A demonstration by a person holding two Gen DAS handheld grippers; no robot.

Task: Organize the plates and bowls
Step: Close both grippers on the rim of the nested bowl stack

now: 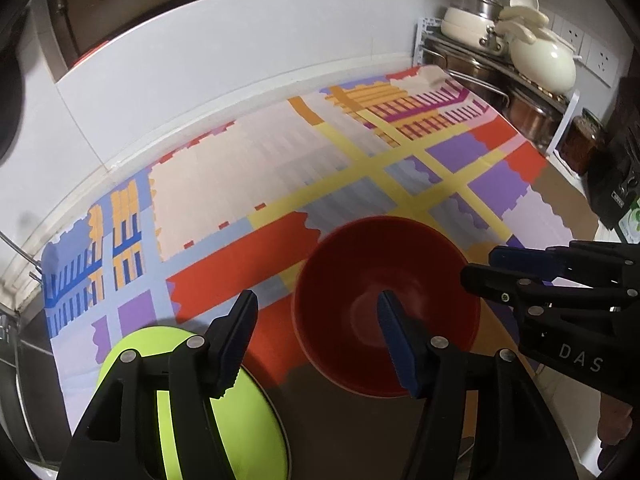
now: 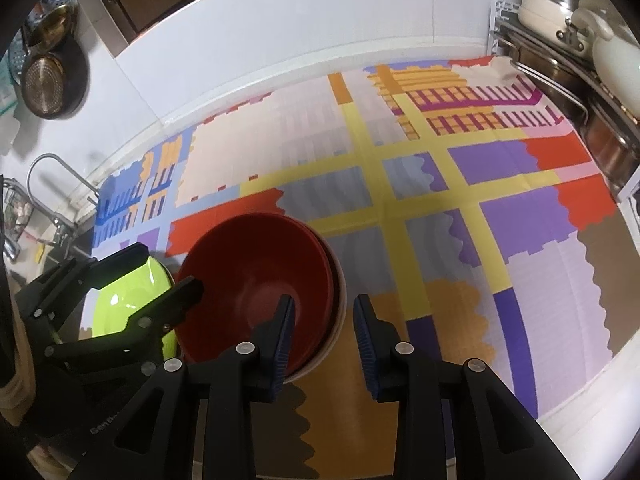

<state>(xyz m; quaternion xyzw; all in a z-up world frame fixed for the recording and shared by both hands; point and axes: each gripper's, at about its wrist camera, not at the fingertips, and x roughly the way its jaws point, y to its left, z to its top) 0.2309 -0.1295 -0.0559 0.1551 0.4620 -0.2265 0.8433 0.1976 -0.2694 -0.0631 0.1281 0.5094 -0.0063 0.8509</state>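
Currently mid-stacking, judging by layout. The red bowl (image 2: 256,280) sits nested in a stack: the right wrist view shows a second red rim and a pale rim under it, so the bowls look gathered already. The stack rests on the patterned cloth (image 2: 440,184) covering the desk, near its front-left part. The lime-green plate (image 1: 192,412) lies just beside the stack, on its left, partly off the cloth edge.

Left tool (image 1: 316,340): jaws spread, empty. One finger hangs over the green plate, the other over the red bowl's interior; contact with either cannot be confirmed from these views.

Right tool (image 2: 324,340): jaws spread, empty, hovering over the stack's right rim. One finger is over the bowl's inner wall, the other outside the rim, so it roughly straddles the rim.

Probable step: bowls done, plate pending, or the stack gets relocated. Cannot tell which.

Next move, if the plate: the left tool needs to drop low and get one finger under the plate lip, as it lies flat. If the stack: the right tool lowers onto the rim and pinches all nested walls together, otherwise only the top bowl lifts.

Pots on the rack (image 1: 500,56) at the far right stay clear of the work area.
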